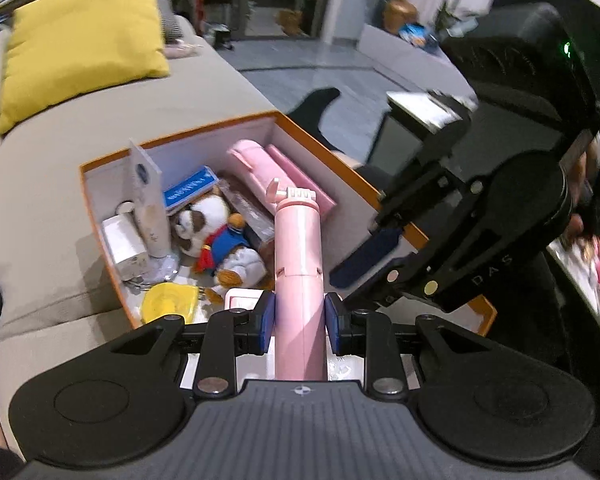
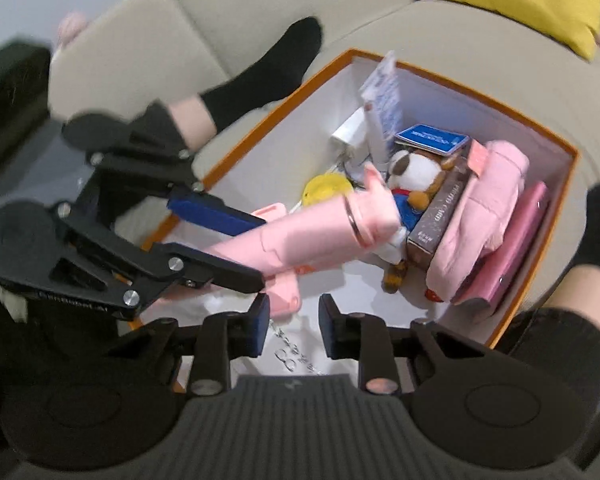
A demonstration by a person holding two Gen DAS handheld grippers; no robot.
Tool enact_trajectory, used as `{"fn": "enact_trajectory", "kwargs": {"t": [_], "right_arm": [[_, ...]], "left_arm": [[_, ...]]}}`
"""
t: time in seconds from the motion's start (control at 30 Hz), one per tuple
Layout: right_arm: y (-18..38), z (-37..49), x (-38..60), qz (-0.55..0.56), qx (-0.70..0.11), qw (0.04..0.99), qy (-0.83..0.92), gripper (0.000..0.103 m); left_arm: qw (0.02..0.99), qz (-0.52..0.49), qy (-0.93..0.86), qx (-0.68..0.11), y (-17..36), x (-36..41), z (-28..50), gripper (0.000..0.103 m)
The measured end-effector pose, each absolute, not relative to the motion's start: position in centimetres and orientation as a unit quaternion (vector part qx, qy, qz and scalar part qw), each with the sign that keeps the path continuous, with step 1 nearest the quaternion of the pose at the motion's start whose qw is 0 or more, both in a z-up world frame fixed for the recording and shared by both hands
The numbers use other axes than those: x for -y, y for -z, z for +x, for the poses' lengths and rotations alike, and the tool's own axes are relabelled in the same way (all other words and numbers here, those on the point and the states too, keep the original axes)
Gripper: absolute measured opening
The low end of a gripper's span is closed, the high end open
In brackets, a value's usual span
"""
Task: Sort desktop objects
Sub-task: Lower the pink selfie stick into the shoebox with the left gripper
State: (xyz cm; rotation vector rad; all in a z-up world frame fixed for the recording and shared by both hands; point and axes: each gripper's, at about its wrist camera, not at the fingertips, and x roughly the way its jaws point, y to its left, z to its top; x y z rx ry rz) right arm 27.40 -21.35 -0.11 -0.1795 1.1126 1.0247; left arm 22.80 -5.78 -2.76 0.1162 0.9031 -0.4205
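Observation:
My left gripper [image 1: 300,322] is shut on a pink selfie stick [image 1: 299,248] and holds it over the orange-rimmed box [image 1: 180,136] on the sofa. The stick also shows in the right wrist view [image 2: 320,228], held by the left gripper [image 2: 260,248] above the box [image 2: 480,92]. My right gripper [image 2: 294,328] is open and empty above the box's near side; it appears in the left wrist view [image 1: 364,256] at the right. In the box lie a plush dog [image 1: 216,232], a pink pouch [image 1: 256,168], a blue card [image 1: 190,190] and a yellow round thing [image 1: 168,304].
The box sits on a beige sofa [image 1: 40,208] with a yellow cushion [image 1: 80,36]. A person's legs in black socks [image 2: 268,68] flank the box. A brown card box [image 2: 436,216] and a pink flat case [image 2: 512,248] lie inside.

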Motion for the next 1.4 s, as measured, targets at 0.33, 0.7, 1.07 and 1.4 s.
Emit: {"fn": "enact_trajectory", "kwargs": {"t": [0.33,0.7,1.07,1.4], "right_arm": [[1.9,27.2,24.7,0.133,-0.49,0.751,-0.423,0.023],[4.6,26.0,26.2,0.292,-0.479,0.734,-0.384,0.016],[-0.4,24.9,24.6,0.177,-0.448,0.795,-0.369,0.007],[-2.4,23.2,22.0,-0.059,-0.418,0.826,-0.373,0.006]], "left_arm": [[0.892,-0.072,0.17,-0.413,2.5,3.1,22.0,0.03],[0.897,-0.104,0.152,-0.402,2.7,3.0,21.6,0.03],[0.887,-0.099,0.158,-0.422,3.3,3.1,22.0,0.03],[0.891,-0.07,0.138,-0.426,2.6,1.7,20.8,0.03]]}}
